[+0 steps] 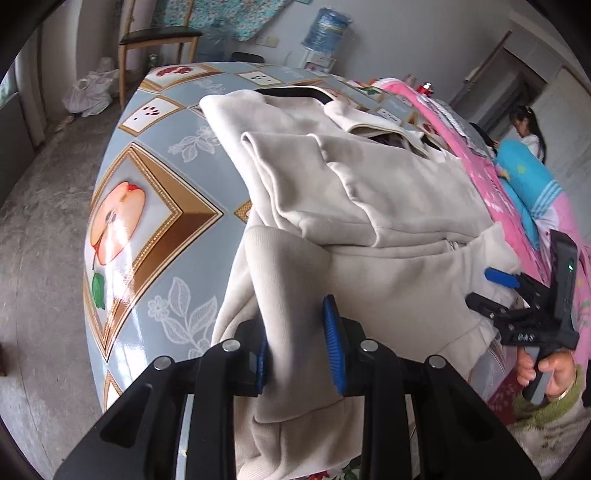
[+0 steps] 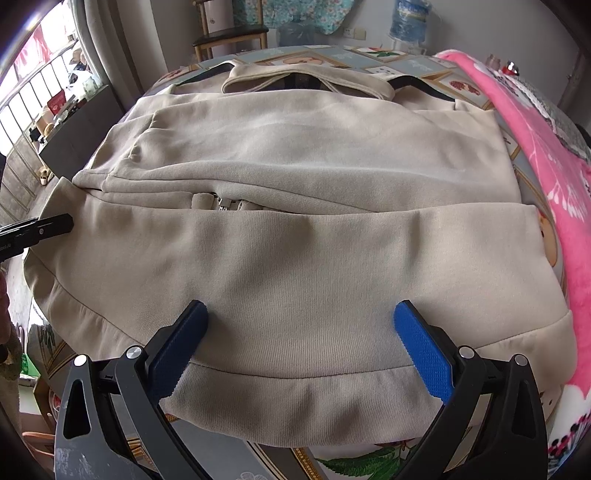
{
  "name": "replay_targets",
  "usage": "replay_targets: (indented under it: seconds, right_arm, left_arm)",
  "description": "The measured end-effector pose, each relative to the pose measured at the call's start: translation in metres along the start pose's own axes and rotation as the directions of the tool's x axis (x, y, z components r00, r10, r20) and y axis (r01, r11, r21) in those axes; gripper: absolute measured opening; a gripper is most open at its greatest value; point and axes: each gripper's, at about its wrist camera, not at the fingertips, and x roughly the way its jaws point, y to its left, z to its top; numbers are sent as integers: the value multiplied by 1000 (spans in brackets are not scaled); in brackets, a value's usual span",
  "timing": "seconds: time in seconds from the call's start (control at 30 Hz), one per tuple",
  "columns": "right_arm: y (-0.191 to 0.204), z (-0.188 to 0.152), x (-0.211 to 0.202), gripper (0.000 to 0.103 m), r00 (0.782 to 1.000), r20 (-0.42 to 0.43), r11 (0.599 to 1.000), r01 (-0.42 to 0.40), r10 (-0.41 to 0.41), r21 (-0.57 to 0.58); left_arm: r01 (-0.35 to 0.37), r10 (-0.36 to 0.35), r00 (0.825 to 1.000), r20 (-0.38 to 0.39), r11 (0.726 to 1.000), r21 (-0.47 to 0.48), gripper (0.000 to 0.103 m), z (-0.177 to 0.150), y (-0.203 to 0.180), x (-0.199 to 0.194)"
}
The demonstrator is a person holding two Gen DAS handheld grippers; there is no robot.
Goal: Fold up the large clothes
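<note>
A beige zip-up jacket (image 2: 295,155) lies flat on the patterned table (image 1: 122,206), collar at the far end, sleeves folded in over the front. In the left wrist view my left gripper (image 1: 295,332) is shut on a raised fold of the jacket's (image 1: 388,206) near left edge, the cloth pinched between its blue pads (image 1: 334,347). Its black fingertip (image 2: 51,225) shows at the jacket's left side in the right wrist view. My right gripper (image 2: 301,308) stands wide open just above the bottom hem, with nothing gripped. A hand holds that right gripper (image 1: 487,288) at the jacket's right.
A pink blanket (image 2: 546,155) covers the table's right side, with a blue pillow (image 1: 524,177) and a seated person (image 1: 528,129) beyond. A wooden chair (image 1: 159,40), a water bottle (image 1: 327,29) and a white plastic bag (image 1: 88,92) on the floor stand past the far end.
</note>
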Motion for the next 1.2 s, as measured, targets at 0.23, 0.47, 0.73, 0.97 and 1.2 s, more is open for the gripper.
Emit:
replay_targets:
  seconds: [0.23, 0.47, 0.73, 0.97, 1.2]
  right_arm:
    - [-45, -5, -33, 96, 990, 86, 991, -115, 109, 65]
    - [-149, 7, -63, 82, 983, 141, 972, -141, 115, 190]
    - [-204, 30, -32, 53, 957, 125, 923, -285, 261, 258]
    - [-202, 36, -10, 50, 964, 67, 935, -266, 258, 235]
    - [-191, 25, -19, 50, 956, -1, 942, -290, 295, 167]
  left_arm:
    - [-221, 222, 975, -1, 971, 91, 21, -3, -32, 6]
    - [-294, 295, 955, 5, 949, 116, 21, -3, -40, 8]
    - [-309, 310, 951, 7, 946, 103, 21, -4, -42, 8]
    - [-306, 307, 952, 2, 947, 94, 21, -3, -41, 8]
    - [-298, 299, 954, 2, 950, 90, 21, -3, -40, 9]
